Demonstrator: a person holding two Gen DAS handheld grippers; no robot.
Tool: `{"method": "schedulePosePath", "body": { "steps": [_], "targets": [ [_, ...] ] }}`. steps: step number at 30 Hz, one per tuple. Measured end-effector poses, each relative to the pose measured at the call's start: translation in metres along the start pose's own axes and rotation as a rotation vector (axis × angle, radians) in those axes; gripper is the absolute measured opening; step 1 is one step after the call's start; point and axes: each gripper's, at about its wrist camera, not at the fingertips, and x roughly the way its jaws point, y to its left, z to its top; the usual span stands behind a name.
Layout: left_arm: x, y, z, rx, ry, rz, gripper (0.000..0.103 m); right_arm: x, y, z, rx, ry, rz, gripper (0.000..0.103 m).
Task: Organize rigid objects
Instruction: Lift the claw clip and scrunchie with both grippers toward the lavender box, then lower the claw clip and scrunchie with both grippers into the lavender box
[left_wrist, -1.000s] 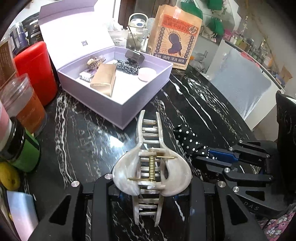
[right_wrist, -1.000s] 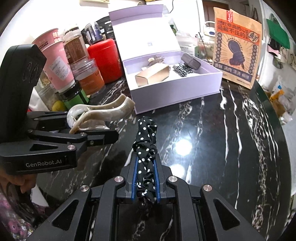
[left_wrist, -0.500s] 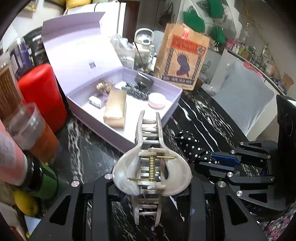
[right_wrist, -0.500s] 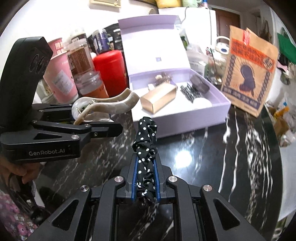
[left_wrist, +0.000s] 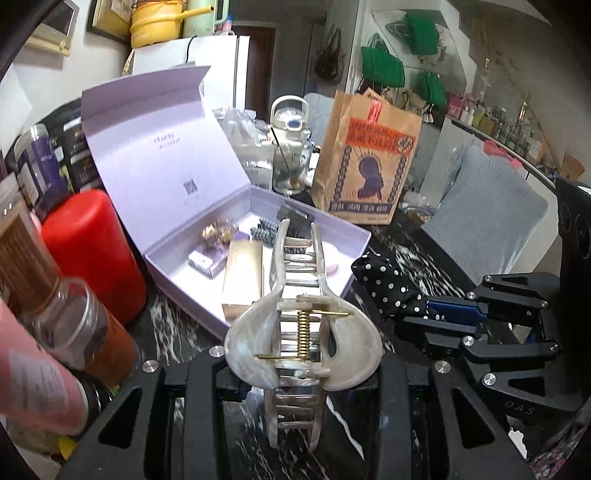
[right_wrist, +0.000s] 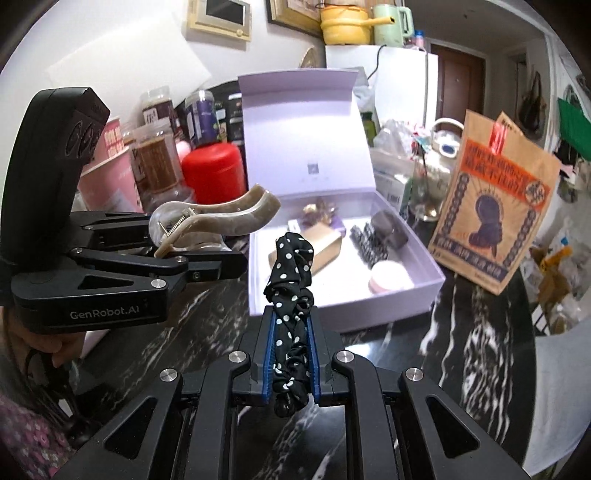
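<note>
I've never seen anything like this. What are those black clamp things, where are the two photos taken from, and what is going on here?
No robot here: a person holds two black handheld grippers, each with its own camera looking along its fingers. The left gripper is shut on a pearly beige claw hair clip. The right gripper is shut on a black polka-dot fabric scrunchie. Ahead, on the black marble table, stands an open lilac gift box holding a gold rectangular case and small accessories.
</note>
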Motion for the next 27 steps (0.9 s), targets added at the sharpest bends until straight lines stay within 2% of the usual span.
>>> {"method": "schedulePosePath", "body": {
  "steps": [14, 27],
  "targets": [
    [0.016, 0.011, 0.046, -0.01, -0.059, 0.017, 0.035, 0.006, -0.026, 0.039, -0.015, -0.053, -0.027, 0.015],
    [0.051, 0.031, 0.088, -0.036, -0.084, 0.048, 0.035, 0.031, -0.056, 0.075, -0.003, -0.089, -0.059, 0.015]
  ]
}}
